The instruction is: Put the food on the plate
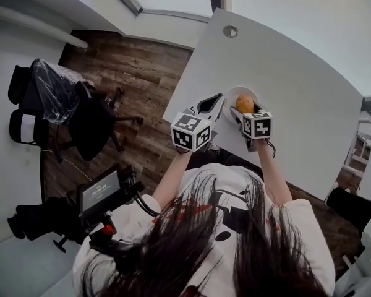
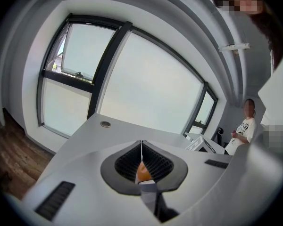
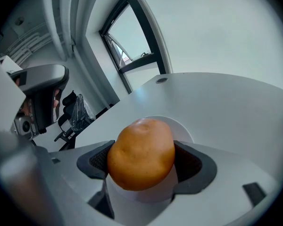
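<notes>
An orange-brown rounded food item (image 3: 141, 157) sits between the dark pads of my right gripper (image 3: 142, 166), which is shut on it. A small white plate (image 3: 183, 127) lies on the white table directly beneath and behind the food. In the head view the food (image 1: 245, 104) hangs over the plate (image 1: 234, 94) near the table's near edge, with the right gripper (image 1: 242, 111) below it. My left gripper (image 1: 217, 101) is just left of the plate, shut with nothing in it. In the left gripper view its pads (image 2: 127, 164) meet, and a sliver of the food (image 2: 142, 172) shows below them.
The white table (image 1: 284, 73) has a round cable hole (image 1: 230, 31) at its far side. Black office chairs (image 1: 80, 116) stand on the wood floor to the left. A person (image 2: 243, 128) stands beyond the table by the large windows (image 2: 146, 84).
</notes>
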The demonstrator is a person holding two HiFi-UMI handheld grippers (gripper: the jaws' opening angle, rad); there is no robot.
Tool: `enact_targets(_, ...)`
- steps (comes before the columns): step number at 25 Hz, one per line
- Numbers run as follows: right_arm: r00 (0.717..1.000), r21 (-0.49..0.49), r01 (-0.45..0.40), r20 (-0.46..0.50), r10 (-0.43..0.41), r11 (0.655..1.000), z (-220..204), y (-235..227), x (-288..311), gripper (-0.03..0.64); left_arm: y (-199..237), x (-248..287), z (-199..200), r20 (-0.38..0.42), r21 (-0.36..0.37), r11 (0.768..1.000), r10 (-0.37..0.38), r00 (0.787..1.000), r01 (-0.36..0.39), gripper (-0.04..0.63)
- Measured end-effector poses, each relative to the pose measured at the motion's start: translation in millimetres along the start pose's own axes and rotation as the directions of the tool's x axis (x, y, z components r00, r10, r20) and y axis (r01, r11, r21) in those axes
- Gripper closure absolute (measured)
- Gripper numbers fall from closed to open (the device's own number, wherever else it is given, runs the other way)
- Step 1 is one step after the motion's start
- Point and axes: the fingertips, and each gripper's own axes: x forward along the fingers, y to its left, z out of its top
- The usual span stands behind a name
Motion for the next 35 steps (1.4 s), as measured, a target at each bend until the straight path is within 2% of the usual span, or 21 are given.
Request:
enact_targets(11,1.0,-0.071,-0.001,-0.013,0.0,0.997,-2.7,3.7,10.1,0.229,1.9,1.2,-2.4,-0.012,0.015,1.0,-0.002,1.0,0.002,0.589)
enact_targets(20,1.0,-0.008,0.022,0.015,-0.022,1.0,7.1,-10.7,3.5,0.227,1.9,2.7,-3.8,-0.011,0.028,1.0,-0.009,1.0,0.009,0.589)
enact_targets(29,0.982,0.077,0.016,0.186,-0.03,0.997,29.6,-4.9,-39.0,0.229,-1.1,-0.5,-11.0,-0.014,0.039,0.999,-0.036,0.999,0.037,0.589)
enact_targets(35,0.946,0.12,-0.011,0.323,-0.028,0.993,32.2,48.1,-94.3,0.229,-23.7,-42.3,-20.7,-0.014,0.047,0.995,-0.09,0.996,0.09,0.589)
